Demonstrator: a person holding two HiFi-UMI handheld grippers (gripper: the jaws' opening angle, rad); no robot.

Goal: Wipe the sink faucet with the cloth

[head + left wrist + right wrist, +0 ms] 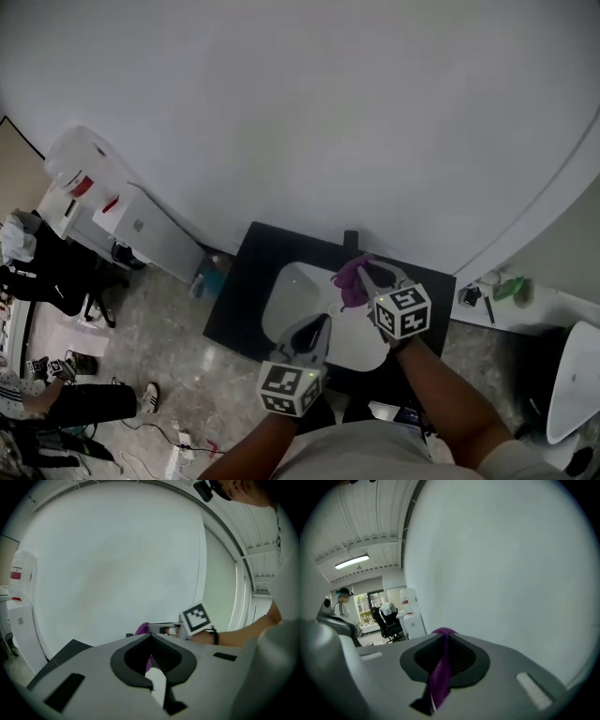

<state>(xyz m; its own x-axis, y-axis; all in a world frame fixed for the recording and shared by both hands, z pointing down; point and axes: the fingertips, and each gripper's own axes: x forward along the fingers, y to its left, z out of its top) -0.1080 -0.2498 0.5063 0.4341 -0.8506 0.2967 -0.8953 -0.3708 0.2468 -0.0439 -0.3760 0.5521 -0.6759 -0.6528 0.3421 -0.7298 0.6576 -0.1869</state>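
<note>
Purple cloth (352, 281) was pinched in the closed jaws of the right gripper (365, 271). A strip ran down between the jaws and a bunch stuck out past the tips. Left gripper (322, 321) had its jaws shut on nothing, low over the white sink (289, 292) and apart from the cloth.

Faucet (351, 240) showed only in the head view, as a small dark stub at the back rim of the sink on the black table (246, 281). It lay straight ahead of the right jaws, just beyond the cloth bunch. I could not tell whether cloth and faucet touched. Seen from above, its long axis was hard to read; it looked upright. Neither gripper view showed it, only wall.

Right gripper was clearly nearer. The left sat behind and to its left, well short of the faucet.

Judgement: wiping not clearly begun. Next move likely a short push forward of the right jaws to press cloth on the faucet. Risk: the loose bunch slips off.
</note>
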